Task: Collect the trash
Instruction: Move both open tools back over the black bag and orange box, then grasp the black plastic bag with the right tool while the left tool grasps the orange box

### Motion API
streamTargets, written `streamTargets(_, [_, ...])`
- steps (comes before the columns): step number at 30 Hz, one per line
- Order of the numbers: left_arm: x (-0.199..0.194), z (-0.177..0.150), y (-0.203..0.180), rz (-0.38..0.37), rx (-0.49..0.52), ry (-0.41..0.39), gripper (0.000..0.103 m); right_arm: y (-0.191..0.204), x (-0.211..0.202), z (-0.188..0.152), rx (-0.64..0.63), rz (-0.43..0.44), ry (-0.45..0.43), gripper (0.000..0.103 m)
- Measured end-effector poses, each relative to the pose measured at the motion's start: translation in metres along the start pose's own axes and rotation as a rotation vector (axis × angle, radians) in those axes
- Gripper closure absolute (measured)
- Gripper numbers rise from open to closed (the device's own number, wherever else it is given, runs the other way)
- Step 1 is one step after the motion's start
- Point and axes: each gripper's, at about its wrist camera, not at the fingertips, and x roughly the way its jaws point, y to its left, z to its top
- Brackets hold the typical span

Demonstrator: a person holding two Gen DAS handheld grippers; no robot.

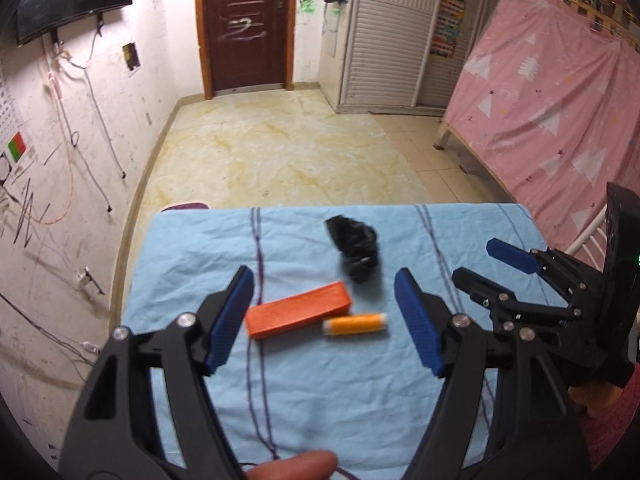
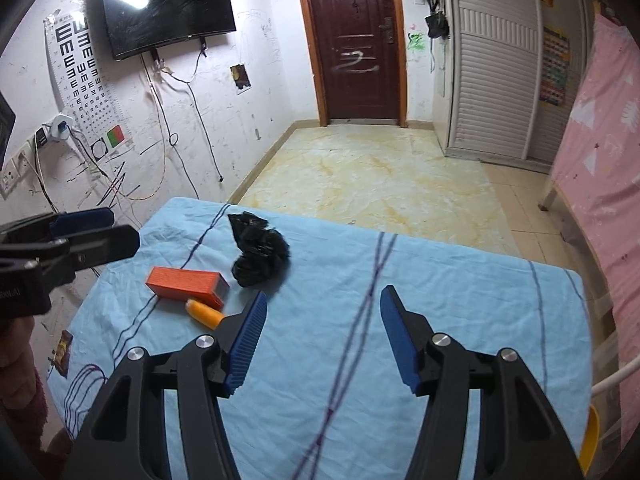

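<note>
On the light blue cloth (image 1: 320, 380) lie a crumpled black plastic bag (image 1: 354, 248), an orange box (image 1: 298, 314) and a small orange spool (image 1: 356, 324). My left gripper (image 1: 324, 320) is open and empty, hovering above the box and spool. My right gripper (image 2: 320, 340) is open and empty above the bare cloth (image 2: 440, 300), right of the items. The bag (image 2: 258, 250), box (image 2: 186, 286) and spool (image 2: 206, 314) show in the right wrist view at left. The right gripper also shows in the left wrist view (image 1: 488, 264), the left gripper in the right wrist view (image 2: 96, 230).
The cloth-covered table ends at a far edge (image 1: 340, 206) over a marble-pattern floor (image 1: 280, 152). A pink-sheeted bed (image 1: 560, 120) stands at the right. A scribbled wall with cables (image 2: 120, 140) and a TV (image 2: 164, 4) is at the left. A small wrapper (image 2: 64, 350) lies at the cloth's left edge.
</note>
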Motion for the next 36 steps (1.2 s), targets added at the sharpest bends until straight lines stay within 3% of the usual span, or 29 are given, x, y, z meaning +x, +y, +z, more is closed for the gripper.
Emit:
streamTargets(2, [0.002,-0.001,0.007,0.009,-0.014,0.006,0.026,0.004,0.006,0.004,0.004,0.015,0.007,0.050])
streamTargets(12, [0.010,-0.003,0.044,0.057,-0.106,0.040,0.020,0.030,0.035,0.025,0.000,0.108,0.033,0.050])
streamTargets(20, [0.025,-0.007,0.053,0.046,-0.148,0.093,0.011,0.038,0.073,0.038,-0.001,0.123,0.093,0.050])
streamTargets(28, [0.040,-0.011,0.058,0.040,-0.206,0.154,0.009,0.030,0.100,0.035,-0.002,0.113,0.145,0.050])
streamTargets(30, [0.042,-0.012,0.057,0.044,-0.210,0.159,0.009,0.026,0.103,0.034,-0.003,0.105,0.145,0.060])
streamTargets(31, [0.043,-0.012,0.056,0.048,-0.210,0.163,0.009,0.023,0.104,0.034,-0.001,0.101,0.148,0.078])
streamTargets(36, [0.050,-0.012,0.049,0.040,-0.218,0.185,0.008,0.013,0.097,0.033,0.009,0.085,0.116,0.080])
